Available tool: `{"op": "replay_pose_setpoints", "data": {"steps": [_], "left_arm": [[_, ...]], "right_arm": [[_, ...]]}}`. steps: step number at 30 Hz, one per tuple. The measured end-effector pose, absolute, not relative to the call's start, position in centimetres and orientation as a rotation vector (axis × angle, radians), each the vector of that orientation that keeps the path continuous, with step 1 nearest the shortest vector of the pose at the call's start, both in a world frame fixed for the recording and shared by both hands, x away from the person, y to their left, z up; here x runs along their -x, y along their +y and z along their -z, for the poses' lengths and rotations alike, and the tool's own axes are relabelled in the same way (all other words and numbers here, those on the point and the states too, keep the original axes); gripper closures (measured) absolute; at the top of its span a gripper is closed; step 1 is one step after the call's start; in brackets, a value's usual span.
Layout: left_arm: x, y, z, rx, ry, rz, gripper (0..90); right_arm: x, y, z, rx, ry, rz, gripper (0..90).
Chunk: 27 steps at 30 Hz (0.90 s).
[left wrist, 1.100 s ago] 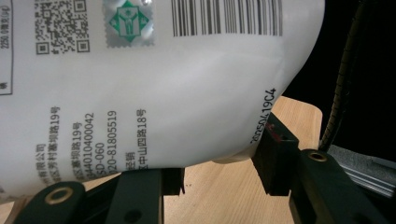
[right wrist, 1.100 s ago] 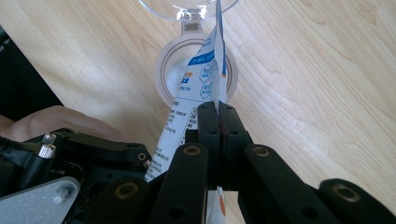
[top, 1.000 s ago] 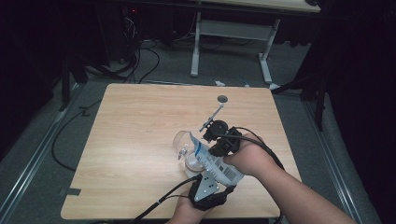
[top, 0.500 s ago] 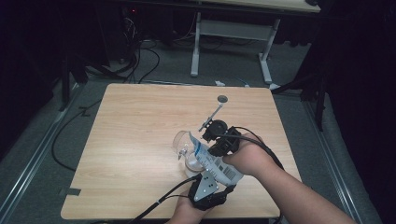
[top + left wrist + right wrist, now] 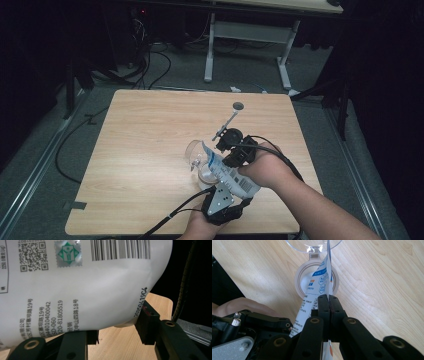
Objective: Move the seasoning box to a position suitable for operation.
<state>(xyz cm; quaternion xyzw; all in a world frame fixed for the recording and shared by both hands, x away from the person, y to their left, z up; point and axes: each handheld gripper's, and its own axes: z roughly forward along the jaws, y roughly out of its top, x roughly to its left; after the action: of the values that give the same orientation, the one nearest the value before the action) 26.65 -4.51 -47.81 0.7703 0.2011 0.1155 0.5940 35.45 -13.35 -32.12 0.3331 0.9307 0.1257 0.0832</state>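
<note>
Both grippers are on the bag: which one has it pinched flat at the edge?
The right gripper: its jaws are shut on the bag's thin top edge, above the round container. The left gripper instead holds the bulging body, jaws well apart.

My left tongs are black and carry a grey three-cornered plate on top with small screw holes. A black cable trails from them off the near edge. In the left gripper view their jaws are matt black blocks on black links, each link pinned by a brass-ringed rivet. My right tongs match: black jaw pads, black links, brass-ringed pivots. A black cable loops from them over my wrist. Both my forearms are bare; no sleeves are seen.
</note>
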Motion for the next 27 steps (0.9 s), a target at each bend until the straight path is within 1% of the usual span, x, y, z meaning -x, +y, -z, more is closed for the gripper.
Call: {"op": "replay_pose_setpoints", "data": {"steps": [27], "left_arm": [[-26.83, -4.34, 47.46, -1.776, 0.467, -0.274, 59.2]], "right_arm": [[-35.55, -12.83, 31.85, -0.976, 2.774, -0.360, 90.0]]}}
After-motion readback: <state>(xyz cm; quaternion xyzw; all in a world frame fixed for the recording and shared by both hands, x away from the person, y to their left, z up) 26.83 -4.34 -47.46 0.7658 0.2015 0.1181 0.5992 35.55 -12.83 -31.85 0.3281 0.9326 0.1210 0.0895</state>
